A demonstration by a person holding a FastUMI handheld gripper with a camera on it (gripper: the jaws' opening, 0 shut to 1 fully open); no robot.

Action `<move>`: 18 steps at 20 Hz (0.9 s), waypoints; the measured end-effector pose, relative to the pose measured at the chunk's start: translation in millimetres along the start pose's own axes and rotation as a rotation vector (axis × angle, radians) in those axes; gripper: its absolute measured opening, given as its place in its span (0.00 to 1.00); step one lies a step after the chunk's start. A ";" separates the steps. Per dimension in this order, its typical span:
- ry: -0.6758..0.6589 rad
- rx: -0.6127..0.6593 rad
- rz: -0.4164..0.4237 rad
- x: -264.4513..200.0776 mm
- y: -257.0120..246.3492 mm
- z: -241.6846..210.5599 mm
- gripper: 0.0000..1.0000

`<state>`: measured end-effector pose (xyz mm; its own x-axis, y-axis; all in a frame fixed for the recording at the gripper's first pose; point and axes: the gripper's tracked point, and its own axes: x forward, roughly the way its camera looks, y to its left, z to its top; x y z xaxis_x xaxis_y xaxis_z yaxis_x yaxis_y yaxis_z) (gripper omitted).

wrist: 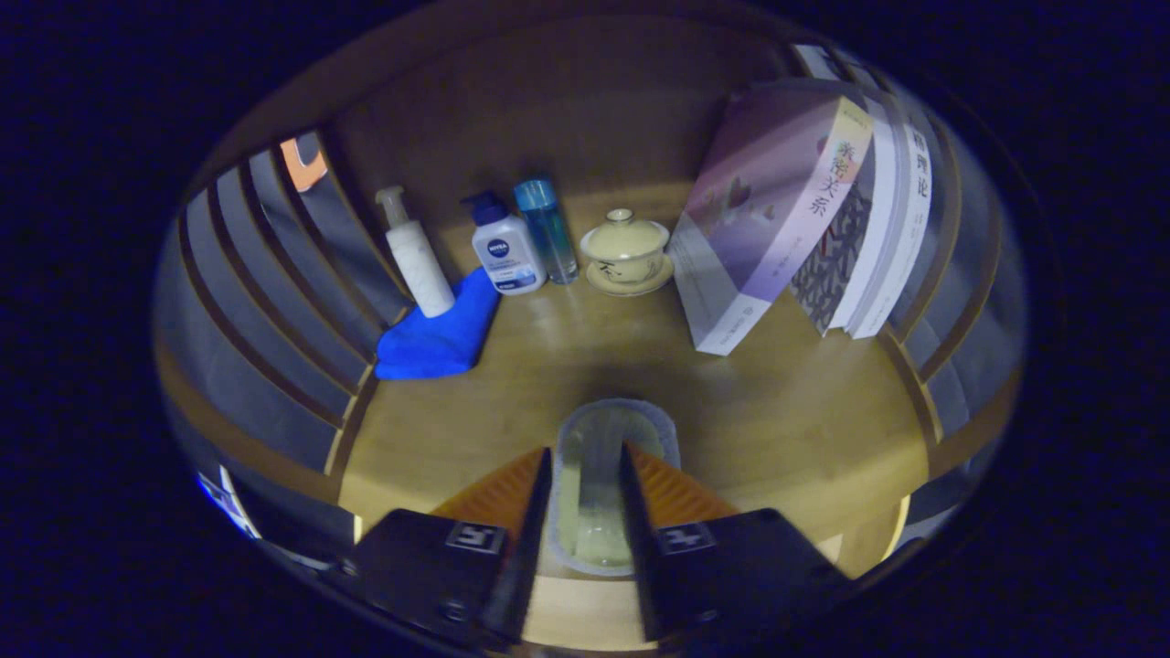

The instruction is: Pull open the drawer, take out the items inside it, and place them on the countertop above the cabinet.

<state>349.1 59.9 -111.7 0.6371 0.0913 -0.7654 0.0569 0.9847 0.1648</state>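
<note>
Gripper view: tool (590, 475) pinching a pale translucent item (599, 457), low over the worktop (777, 402). At 11 o'clock, cloth (439, 334) and bottles (505, 247); at 1 o'clock, books (777, 210). Probably mid-placement; drawer contents unseen, remainder unknown.

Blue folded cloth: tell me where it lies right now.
In the gripper view the blue folded cloth lies on the wooden countertop, beyond the gripper and to its left, under the white pump bottle and beside the slatted side wall.
</note>
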 end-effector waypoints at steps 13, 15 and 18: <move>-0.435 -0.074 0.091 -106.5 39.9 -6.8 0.99; -0.501 -0.075 0.136 -132.1 53.1 -20.5 0.98; -0.618 -0.136 0.195 -170.4 71.2 -37.7 0.98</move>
<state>215.6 120.0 6.9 0.9519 0.2078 -0.2251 -0.1759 0.9723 0.1537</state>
